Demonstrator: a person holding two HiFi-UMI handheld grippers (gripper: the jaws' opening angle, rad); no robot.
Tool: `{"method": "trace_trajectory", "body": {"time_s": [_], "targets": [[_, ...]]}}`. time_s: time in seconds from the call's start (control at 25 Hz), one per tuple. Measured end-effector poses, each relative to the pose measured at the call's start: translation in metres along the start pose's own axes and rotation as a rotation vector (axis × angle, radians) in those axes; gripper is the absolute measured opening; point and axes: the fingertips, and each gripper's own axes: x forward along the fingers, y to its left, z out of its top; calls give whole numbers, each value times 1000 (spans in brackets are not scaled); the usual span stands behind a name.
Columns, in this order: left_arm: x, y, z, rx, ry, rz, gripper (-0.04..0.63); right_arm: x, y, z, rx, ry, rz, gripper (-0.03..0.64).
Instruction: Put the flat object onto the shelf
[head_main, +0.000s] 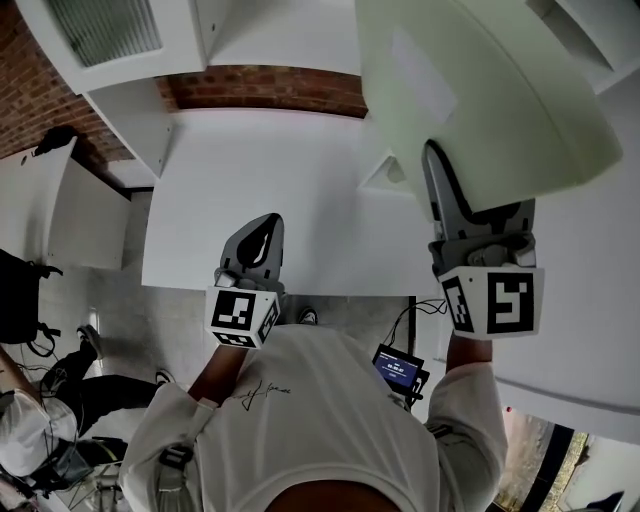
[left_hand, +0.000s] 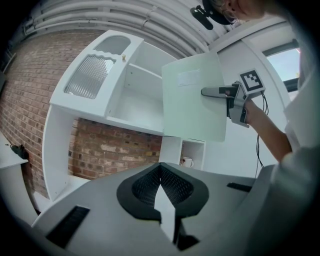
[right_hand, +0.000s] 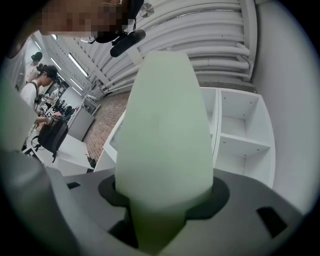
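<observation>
Shirt (head_main: 300, 420): white and nearest to the head camera; it fills the bottom of the head view, and both forearms go up from it to the grippers.
Right gripper (right_hand: 161, 210): its jaws are closed on one edge of the flat object (right_hand: 162, 125), a pale green board. The board stands out from between the jaws and covers the middle of the right gripper view.
Left gripper (left_hand: 167, 202): its jaws are together and nothing is between them. In the head view it is over the near edge of the white worktop (head_main: 290, 190), well apart from the board.
Place of the flat object: it is held in the air in front of the white shelf (left_hand: 132, 100), and it touches only the right gripper.
Only in the left gripper view: the whole board as a rectangle, the right gripper gripping it from its right edge with its marker cube (left_hand: 251, 81) behind, and a mug (left_hand: 187, 161) in a small compartment under the shelf.
Only in the right gripper view: open shelf compartments to the right of the board, and people (right_hand: 40, 75) with a dark bag (right_hand: 50, 135) far at the left.
Only in the head view: both grippers together, the right one nearer to the camera than the left, and a small lit screen (head_main: 398, 366) beside the right forearm.
Brick wall (left_hand: 115, 150): behind the shelf unit; the head view and the left gripper view show it most clearly.
</observation>
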Motion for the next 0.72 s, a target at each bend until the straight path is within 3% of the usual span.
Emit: {"method": "trace_trajectory", "body": {"time_s": [0.72], "targets": [[0, -1, 0, -26, -7, -16, 13, 31, -19, 15, -104, -20, -28, 273]]}}
